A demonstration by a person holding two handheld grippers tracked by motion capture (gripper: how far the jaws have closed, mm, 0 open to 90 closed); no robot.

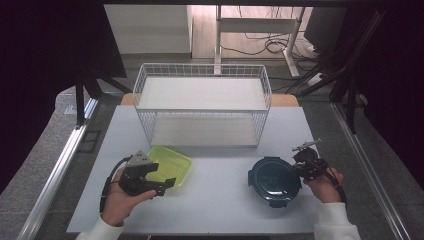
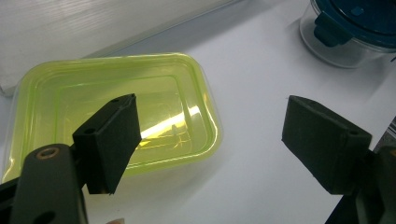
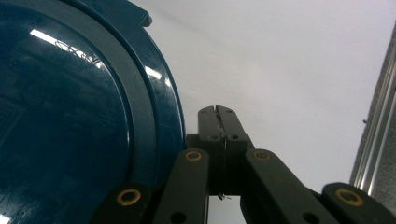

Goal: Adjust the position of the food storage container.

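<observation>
On our white table (image 1: 215, 195), the yellow-green container (image 1: 170, 164) lies just beyond the wide-open, empty left gripper (image 1: 156, 181); our right gripper (image 1: 300, 165), closed on nothing, sits beside the blue-lidded round container (image 1: 274, 181)

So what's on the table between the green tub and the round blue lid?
Nothing. In the high view, only bare white table lies between the green tub and the round blue lid.

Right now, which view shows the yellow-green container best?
The left gripper view: the yellow-green container spans much of it, rim and empty inside plain, one jaw of the open left claw over its near edge. The high view shows it small, partly behind that claw. The right gripper view looks at the blue lid.
</observation>
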